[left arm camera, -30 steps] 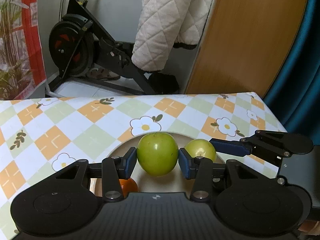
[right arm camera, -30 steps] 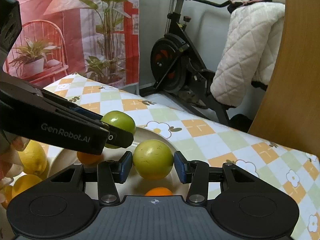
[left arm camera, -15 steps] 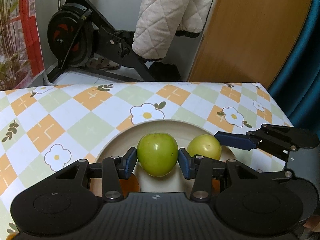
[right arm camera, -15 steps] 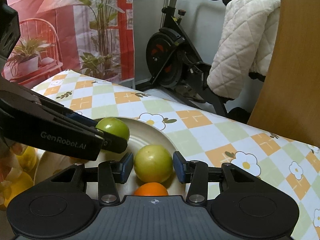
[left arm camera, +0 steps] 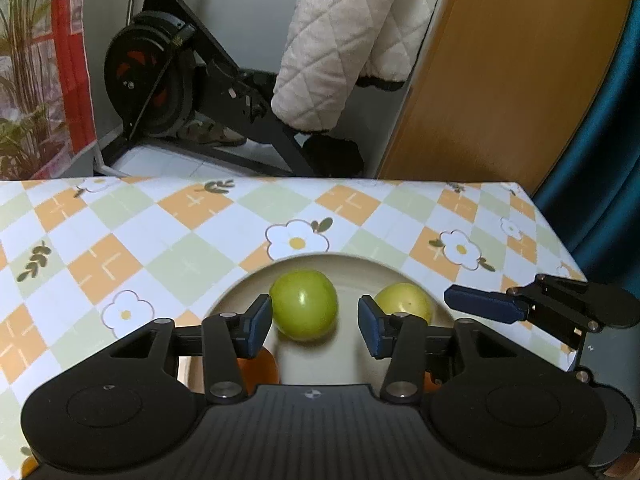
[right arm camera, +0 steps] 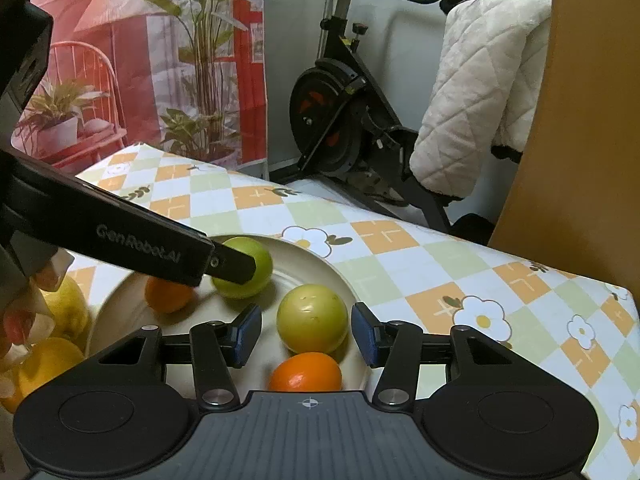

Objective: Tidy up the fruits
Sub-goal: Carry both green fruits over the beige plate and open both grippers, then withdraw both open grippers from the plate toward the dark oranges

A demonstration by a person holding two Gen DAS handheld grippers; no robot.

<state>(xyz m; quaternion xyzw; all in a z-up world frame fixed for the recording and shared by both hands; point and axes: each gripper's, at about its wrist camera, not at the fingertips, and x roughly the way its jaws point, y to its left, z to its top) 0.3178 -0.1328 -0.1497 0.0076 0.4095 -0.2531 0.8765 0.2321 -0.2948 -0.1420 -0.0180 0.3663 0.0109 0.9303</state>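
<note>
A cream plate [left arm camera: 320, 364] [right arm camera: 316, 264] sits on the flowered tablecloth. A green apple [left arm camera: 303, 305] [right arm camera: 245, 267] rests on it between the open jaws of my left gripper [left arm camera: 314, 328], the left pad close to it and the right pad apart. A yellow-green apple [right arm camera: 312, 323] [left arm camera: 405, 302] rests on the plate between the open jaws of my right gripper [right arm camera: 306, 334], touching neither pad. Two oranges [right arm camera: 306, 372] [right arm camera: 167, 293] also lie on the plate.
Several yellow lemons [right arm camera: 66, 306] lie left of the plate by a hand. The table's far edge runs close behind the plate. Beyond it stand an exercise bike [left arm camera: 172, 76] with a quilted white cover [left arm camera: 352, 40] and a wooden panel [left arm camera: 500, 80].
Both grippers have opened and let go of their apples, which now rest on the plate. Both grippers have lowered toward the plate.
</note>
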